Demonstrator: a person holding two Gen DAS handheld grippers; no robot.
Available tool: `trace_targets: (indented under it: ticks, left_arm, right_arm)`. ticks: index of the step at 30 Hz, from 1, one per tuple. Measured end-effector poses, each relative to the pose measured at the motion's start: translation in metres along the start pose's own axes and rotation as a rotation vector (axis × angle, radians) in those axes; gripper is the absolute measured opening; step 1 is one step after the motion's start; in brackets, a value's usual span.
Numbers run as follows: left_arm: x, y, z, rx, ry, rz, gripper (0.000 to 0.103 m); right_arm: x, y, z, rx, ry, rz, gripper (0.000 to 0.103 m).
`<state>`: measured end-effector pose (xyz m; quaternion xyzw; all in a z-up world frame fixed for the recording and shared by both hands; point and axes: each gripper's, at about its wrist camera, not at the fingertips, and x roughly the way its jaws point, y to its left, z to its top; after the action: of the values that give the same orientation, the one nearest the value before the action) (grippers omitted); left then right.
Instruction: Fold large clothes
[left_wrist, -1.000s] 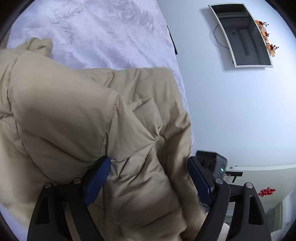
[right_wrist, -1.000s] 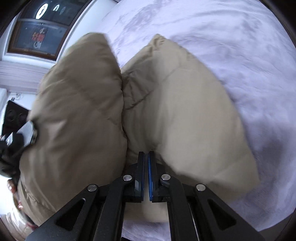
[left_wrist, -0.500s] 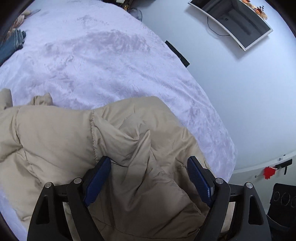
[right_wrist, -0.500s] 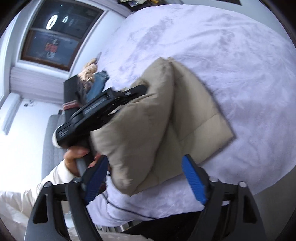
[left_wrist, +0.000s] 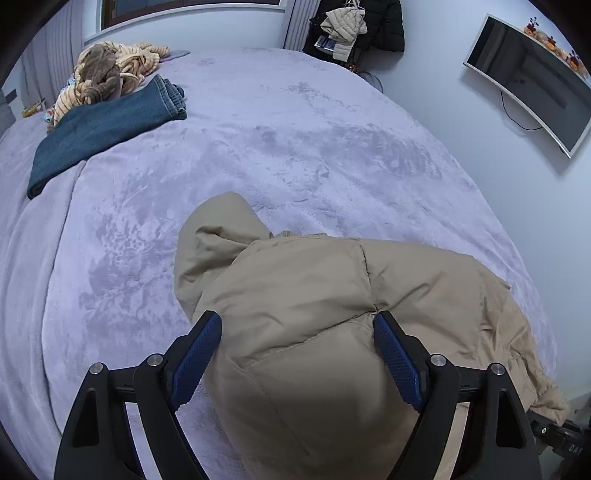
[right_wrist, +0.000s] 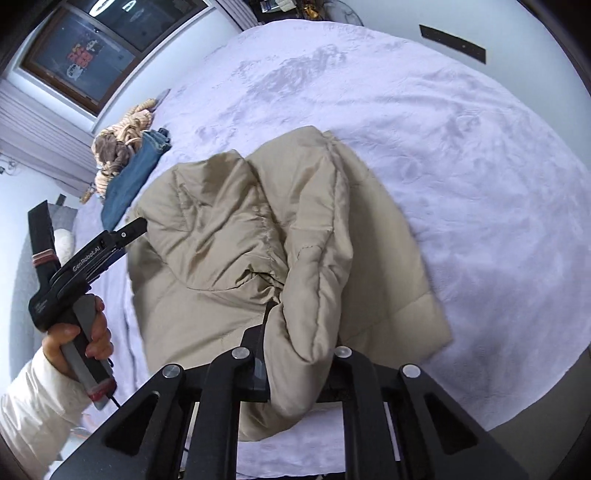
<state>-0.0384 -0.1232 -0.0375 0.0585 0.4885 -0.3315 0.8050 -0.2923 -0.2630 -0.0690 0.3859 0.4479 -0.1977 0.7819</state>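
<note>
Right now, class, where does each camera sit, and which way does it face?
Left wrist: on the left gripper, looking down across the bed; its open fingers straddle the beige jacket.
Right wrist: on the right gripper, its jaws just closing on a jacket fold; a hand holds the other gripper.
Shared: jacket, bed, folded jeans.

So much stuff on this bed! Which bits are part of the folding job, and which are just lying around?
Part of the job:
- beige puffer jacket
- right gripper, clamped on a jacket fold
- left gripper, jaws wide around the jacket

Just lying about:
- folded jeans
- plush toys
- wall screen
- hanging clothes
</note>
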Motion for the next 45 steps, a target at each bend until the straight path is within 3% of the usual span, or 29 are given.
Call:
trace_targets:
  ticks: [7, 10, 12, 14, 17, 19, 24, 26, 27, 28, 34, 38, 42, 45]
  left_arm:
    - [0.034, -0.062, 0.001, 0.112, -0.004, -0.016, 0.085]
    - [0.037, -0.078, -0.001, 0.152, 0.001, -0.002, 0.085]
    - [0.038, -0.078, 0.0, 0.144, 0.005, 0.002, 0.085]
    - [0.04, -0.072, 0.003, 0.114, 0.013, -0.009, 0.085]
    - [0.044, -0.069, 0.005, 0.096, 0.016, -0.016, 0.085]
    - [0.044, -0.069, 0.005, 0.096, 0.014, -0.019, 0.085]
    - [0.043, -0.063, 0.005, 0.086, 0.013, -0.022, 0.085]
    - [0.043, -0.061, 0.005, 0.082, 0.016, -0.019, 0.085]
    - [0.043, -0.063, 0.006, 0.083, 0.017, -0.011, 0.085]
    - [0.044, -0.065, 0.007, 0.084, 0.017, 0.0, 0.085]
    - [0.052, -0.105, 0.007, 0.152, 0.029, 0.003, 0.085]
    - [0.065, -0.115, 0.007, 0.168, 0.051, 0.023, 0.085]
    - [0.065, -0.108, 0.005, 0.159, 0.052, 0.017, 0.085]
    - [0.062, -0.106, 0.002, 0.165, 0.042, 0.024, 0.088]
  right_arm:
    - [0.023, -0.063, -0.016, 0.091, 0.039, -0.067, 0.014]
    - [0.039, -0.086, -0.017, 0.151, 0.098, -0.045, 0.015]
    - [0.029, -0.092, -0.01, 0.178, 0.1, -0.031, 0.02]
    - [0.004, -0.09, 0.003, 0.153, 0.04, -0.022, 0.027]
    - [-0.023, -0.079, 0.033, 0.091, -0.045, 0.068, 0.051]
    - [-0.025, -0.065, 0.057, 0.05, -0.05, 0.171, 0.066]
    - [0.037, -0.038, 0.106, 0.073, 0.06, 0.31, 0.07]
    - [0.064, -0.035, 0.117, 0.12, 0.108, 0.322, 0.069]
    - [0.075, -0.033, 0.12, 0.138, 0.12, 0.329, 0.044]
    - [0.083, -0.03, 0.123, 0.14, 0.134, 0.327, 0.012]
    - [0.085, -0.039, 0.126, 0.009, 0.098, 0.138, 0.008]
    - [0.092, -0.065, 0.119, 0.029, 0.095, 0.133, 0.008]
    - [0.092, -0.066, 0.121, 0.061, 0.114, 0.138, 0.01]
    - [0.068, -0.051, 0.12, -0.019, 0.093, 0.066, 0.015]
